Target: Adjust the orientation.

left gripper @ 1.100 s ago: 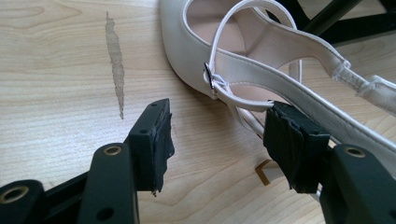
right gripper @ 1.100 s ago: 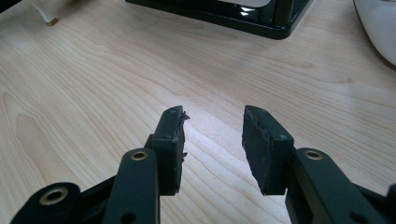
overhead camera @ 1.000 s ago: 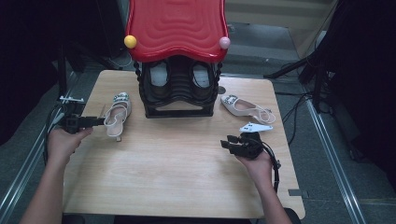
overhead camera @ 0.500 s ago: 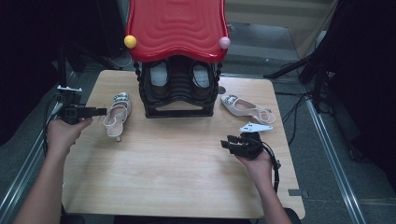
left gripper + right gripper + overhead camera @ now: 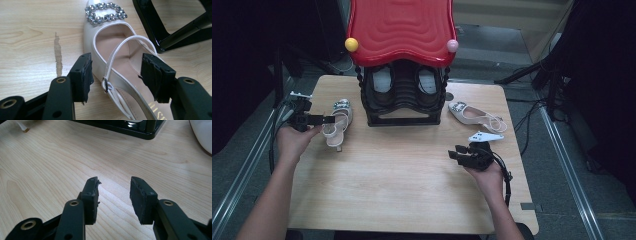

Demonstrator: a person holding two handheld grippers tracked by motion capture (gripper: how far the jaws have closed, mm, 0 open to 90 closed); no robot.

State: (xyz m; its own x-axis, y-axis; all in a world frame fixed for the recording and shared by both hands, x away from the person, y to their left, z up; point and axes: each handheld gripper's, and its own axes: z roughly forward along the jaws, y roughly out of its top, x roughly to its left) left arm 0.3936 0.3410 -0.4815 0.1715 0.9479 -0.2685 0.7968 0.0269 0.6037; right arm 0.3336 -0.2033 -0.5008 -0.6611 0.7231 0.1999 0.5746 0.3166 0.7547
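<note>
On the left side of the pale wooden tabletop [image 5: 412, 190], the left tool [image 5: 329, 120] reaches in from the edge toward a cream patent-leather slingback shoe with a rhinestone buckle [image 5: 338, 121], which lies flat with its toe pointing away from the person and its thin heel toward them. From the left gripper view, that tool's jaws stand spread wide on either side of the shoe [image 5: 117, 65]: the left pad hangs just outside the shoe's outer edge and the right pad hovers over the insole near the far edge, with the thin strap and its small metal buckle between them; neither pad visibly presses the leather, so the tool is released. Just beside the shoe stands a black plastic shoe rack with a wavy red top [image 5: 402, 75], whose glossy black foot [image 5: 172, 27] shows close to the shoe's right flank. A matching cream shoe [image 5: 474, 116] lies on the right of the rack, well apart from the first. The right tool [image 5: 460, 156] rests low over bare wood near the right front of the tabletop, held in the person's right hand [image 5: 484, 172]; its jaws [image 5: 113, 195] are parted with nothing between them.
</note>
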